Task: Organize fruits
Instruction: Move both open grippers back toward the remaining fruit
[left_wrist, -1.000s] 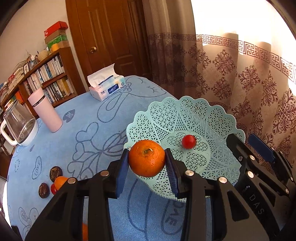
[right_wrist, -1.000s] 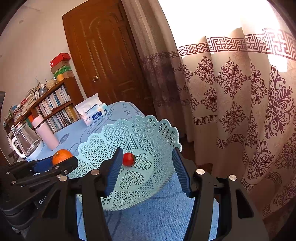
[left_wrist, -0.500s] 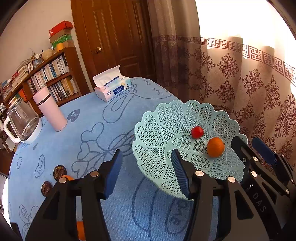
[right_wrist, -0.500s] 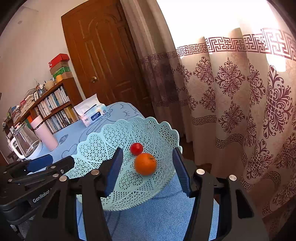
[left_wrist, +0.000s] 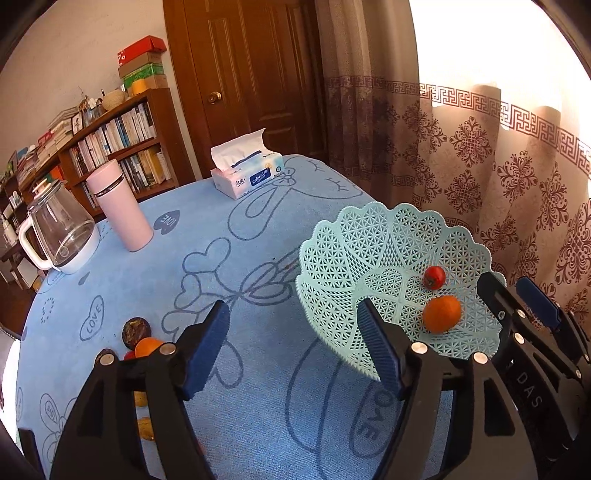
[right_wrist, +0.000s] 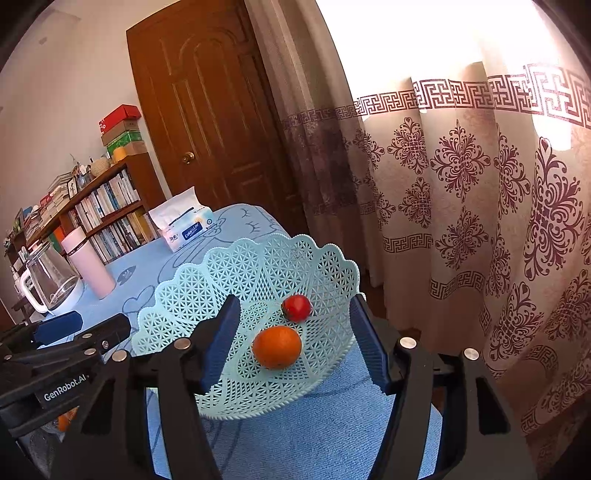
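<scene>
Two fruits (one orange (left_wrist: 441, 314), one tomato (left_wrist: 434, 277)) lie in the basket (left_wrist: 373, 236); both tongs (left (left_wrist: 295, 347), right (right_wrist: 295, 343)) gape wide, empty.

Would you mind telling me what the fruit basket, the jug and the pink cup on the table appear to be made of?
The fruit basket looks like moulded mint-green plastic: a thin, even lattice with a scalloped rim. The jug seems to be clear glass or clear plastic, see-through and glossy, with a white handle and base, probably plastic. The pink cup has a matte pink body with a dark band; its material is uncertain.
</scene>
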